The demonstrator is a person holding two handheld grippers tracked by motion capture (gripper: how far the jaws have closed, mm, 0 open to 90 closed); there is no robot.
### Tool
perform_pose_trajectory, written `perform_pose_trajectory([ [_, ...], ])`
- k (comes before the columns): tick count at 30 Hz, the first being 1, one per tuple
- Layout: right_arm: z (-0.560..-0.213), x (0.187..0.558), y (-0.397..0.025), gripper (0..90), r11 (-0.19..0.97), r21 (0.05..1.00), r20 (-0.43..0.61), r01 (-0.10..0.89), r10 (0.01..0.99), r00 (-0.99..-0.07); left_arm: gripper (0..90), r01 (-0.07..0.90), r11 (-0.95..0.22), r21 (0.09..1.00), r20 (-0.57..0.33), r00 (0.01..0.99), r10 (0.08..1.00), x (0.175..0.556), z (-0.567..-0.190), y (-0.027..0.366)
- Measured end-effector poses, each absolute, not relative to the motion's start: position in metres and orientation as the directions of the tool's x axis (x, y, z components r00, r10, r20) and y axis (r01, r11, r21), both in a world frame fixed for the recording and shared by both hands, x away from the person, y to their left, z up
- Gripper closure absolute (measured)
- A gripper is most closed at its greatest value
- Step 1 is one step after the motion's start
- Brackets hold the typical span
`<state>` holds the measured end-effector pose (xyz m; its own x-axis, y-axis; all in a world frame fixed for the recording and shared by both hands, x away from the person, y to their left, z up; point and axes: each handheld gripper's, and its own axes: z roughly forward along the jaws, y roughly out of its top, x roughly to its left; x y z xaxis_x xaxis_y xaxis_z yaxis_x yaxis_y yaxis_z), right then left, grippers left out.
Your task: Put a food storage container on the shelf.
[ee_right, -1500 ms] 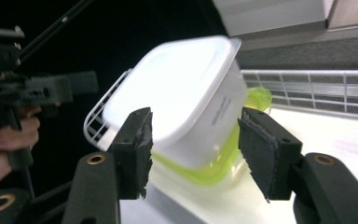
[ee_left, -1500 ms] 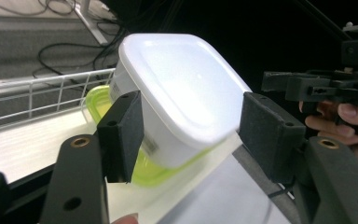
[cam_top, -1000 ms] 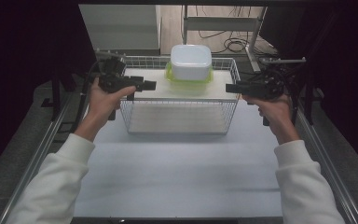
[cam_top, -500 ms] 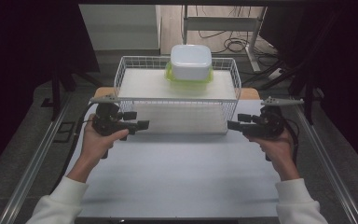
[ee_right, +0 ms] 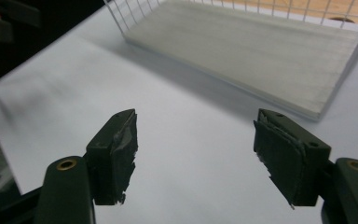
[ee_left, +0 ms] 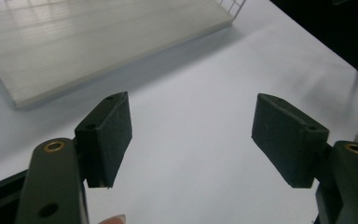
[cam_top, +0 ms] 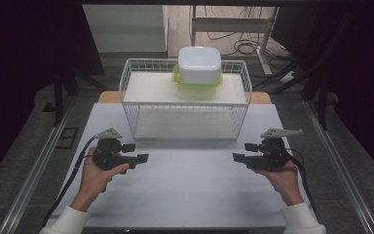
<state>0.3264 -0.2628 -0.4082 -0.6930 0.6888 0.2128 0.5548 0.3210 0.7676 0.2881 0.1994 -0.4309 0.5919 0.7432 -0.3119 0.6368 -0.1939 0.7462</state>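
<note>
- White wire basket [cam_top: 185,100] stands at upper centre of the high view on the table [cam_top: 190,195], its long axis running left to right across the frame.
- On its upper shelf, toward the back and a little right of centre, sits a box [cam_top: 199,65] with a white lid and a green rim.
- Left gripper [cam_top: 139,158] and right gripper [cam_top: 238,157] hover low in the frame, tips pointing inward at each other, well apart from the basket.
- Both sets of jaws stand wide open and hold nothing (white table shows between the pads in each gripper view).
- My judgement: the box lies up-frame from both, and the right gripper looks slightly nearer.
</note>
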Motion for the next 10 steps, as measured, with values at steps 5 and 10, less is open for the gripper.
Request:
perform_pose_trajectory([
  [5,-0.4094,0.326,-0.2654,27.8,0.301,0.78,0.219,0.549,0.691,-0.689,27.7,0.636,-0.18,0.751,-0.312,0.581,0.751,0.2873,-0.4321,0.2056],
  [10,-0.4124,0.3267,-0.271,20.4,0.263,0.797,0.236,0.544,0.693,-0.681,24.3,0.64,-0.165,0.75,-0.319,0.569,0.758,0.2886,-0.4339,0.2069],
])
